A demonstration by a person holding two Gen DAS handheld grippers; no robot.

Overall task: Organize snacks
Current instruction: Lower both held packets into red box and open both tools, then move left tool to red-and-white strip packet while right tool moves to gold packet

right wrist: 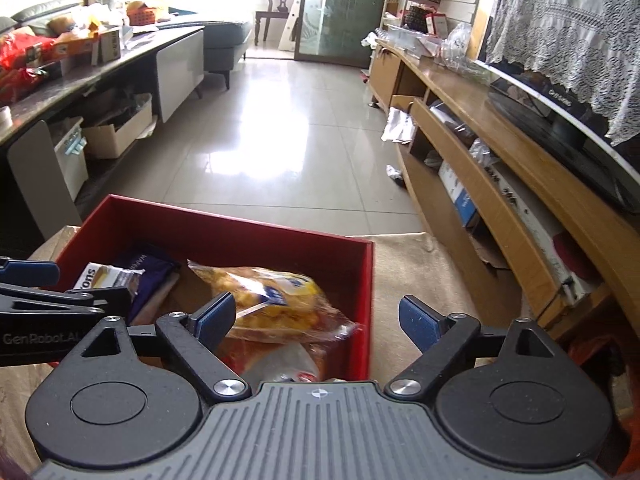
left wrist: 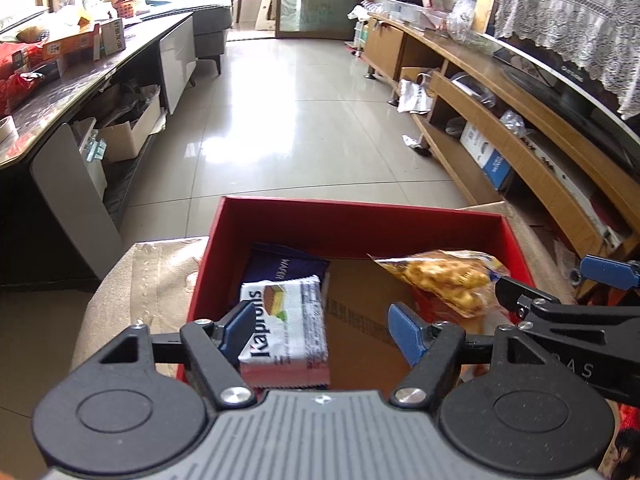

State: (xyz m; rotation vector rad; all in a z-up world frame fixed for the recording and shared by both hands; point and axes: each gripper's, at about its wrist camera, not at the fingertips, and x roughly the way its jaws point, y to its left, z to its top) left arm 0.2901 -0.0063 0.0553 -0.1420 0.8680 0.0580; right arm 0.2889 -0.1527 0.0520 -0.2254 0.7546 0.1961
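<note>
Left gripper (left wrist: 322, 330) hangs over the near left corner of the red box (left wrist: 360, 216), jaws about half open; the white wafer pack (left wrist: 286, 328) lies in the box below them, with the left pad over its edge though not visibly pressing, so nothing looks to be held. That pack reads "Kaprons", seen sideways, and it lies on a dark blue packet (left wrist: 286, 266) printed "WAFER". Bare cardboard floor with faint, unreadable print shows in the middle of the box. To the right lies a clear bag of yellow puffed snacks (left wrist: 444, 280), resting on a red-orange packet beneath. Right gripper (right wrist: 316, 322) hovers above this bag, jaws wide, and grips nothing; the bag (right wrist: 272, 300) carries a blue label too blurred to read. The red box sits on a beige cloth-covered surface (left wrist: 160, 276).

Both packs appear to be already placed, so the step in hand is probably the release after dropping snacks in. The next move likely calls for lifting both grippers clear without snagging the loose bag film, then fetching more snacks.

On the left gripper's arm, in the right wrist view, "GenRobot.AI" is legible. Far right, the television (right wrist: 560, 120) bears a small logo I cannot make out.
</note>
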